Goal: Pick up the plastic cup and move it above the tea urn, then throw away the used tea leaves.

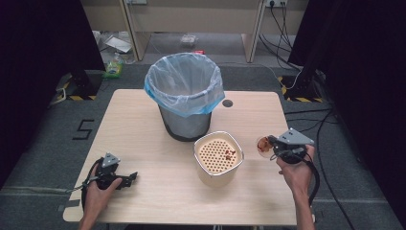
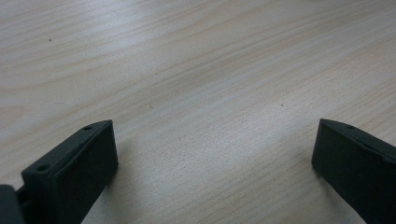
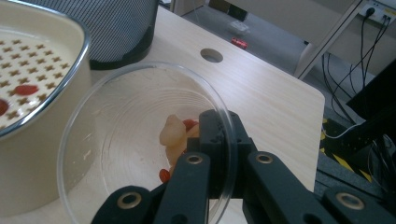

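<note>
Clear dish pinched at its rim — beside the strainer pot.
The right gripper point(image 3: 212, 154) clamps the clear glass dish point(image 3: 140, 140) of food scraps next to the cream strainer pot point(image 1: 218, 158); the left gripper point(image 1: 125, 179) rests on the table point(image 1: 143, 120) — jaws apart.

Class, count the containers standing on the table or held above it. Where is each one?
3: bin at the back, sieve pot in front, clear dish in the right claw.

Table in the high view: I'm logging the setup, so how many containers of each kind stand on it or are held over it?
Grey mesh bin lined with a pale blue plastic bag: 1
Cream round container with a perforated strainer top: 1
Clear shallow plastic dish holding food scraps, clamped by the right gripper: 1
Total: 3
</note>
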A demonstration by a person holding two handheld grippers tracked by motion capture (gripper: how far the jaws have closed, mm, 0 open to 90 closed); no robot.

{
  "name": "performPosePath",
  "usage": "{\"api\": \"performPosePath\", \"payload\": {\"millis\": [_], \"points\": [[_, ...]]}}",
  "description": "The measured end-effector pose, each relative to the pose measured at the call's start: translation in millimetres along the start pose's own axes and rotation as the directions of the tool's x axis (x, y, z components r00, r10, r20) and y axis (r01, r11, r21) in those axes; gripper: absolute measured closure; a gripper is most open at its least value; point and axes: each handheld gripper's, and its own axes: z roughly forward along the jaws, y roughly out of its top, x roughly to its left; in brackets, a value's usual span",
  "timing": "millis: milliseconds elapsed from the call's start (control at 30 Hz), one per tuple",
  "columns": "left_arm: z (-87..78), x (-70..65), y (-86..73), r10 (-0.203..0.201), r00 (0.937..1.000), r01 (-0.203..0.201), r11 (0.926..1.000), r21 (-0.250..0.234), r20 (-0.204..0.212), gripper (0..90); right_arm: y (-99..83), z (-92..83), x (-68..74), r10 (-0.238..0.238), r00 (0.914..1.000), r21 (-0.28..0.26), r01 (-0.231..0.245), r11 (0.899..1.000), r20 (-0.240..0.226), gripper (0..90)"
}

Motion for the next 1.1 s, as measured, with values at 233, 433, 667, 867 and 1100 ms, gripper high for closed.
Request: {"api": "performPosePath", "payload": {"millis": [233,433,667,867,1100], "points": [[0.1,0.1,0.2,0.000,1.0000,0.000,1.0000,0.000,0.000,0.0,13.6,12.4,-3.4,-0.010,0.9998,-0.034,0.011,0.999,0.019,89.7],[0.2,0.1,0.3,0.000,1.0000,0.000,1.0000,0.001,-0.001,0.0,26.5,16.2,0.0,-0.041,0.9977,-0.100,0.046,0.994,0.053,89.7],[0.2,0.1,0.3,0.000,1.0000,0.000,1.0000,0.001,-0.001,0.0,40.7,14.7,9.8,-0.043,0.9988,-0.193,0.047,0.980,0.023,89.5],[0.1,0.1,0.3,0.000,1.0000,0.000,1.0000,0.001,-0.001,0.0,51.5,13.7,18.7,-0.073,0.9968,-0.244,0.078,0.967,0.031,89.5],[0.2,0.0,0.2,0.001,1.0000,-0.001,1.0000,-0.001,-0.002,0.0,62.5,18.2,41.4,-0.191,0.9785,-0.305,0.206,0.930,0.077,89.6]]}}
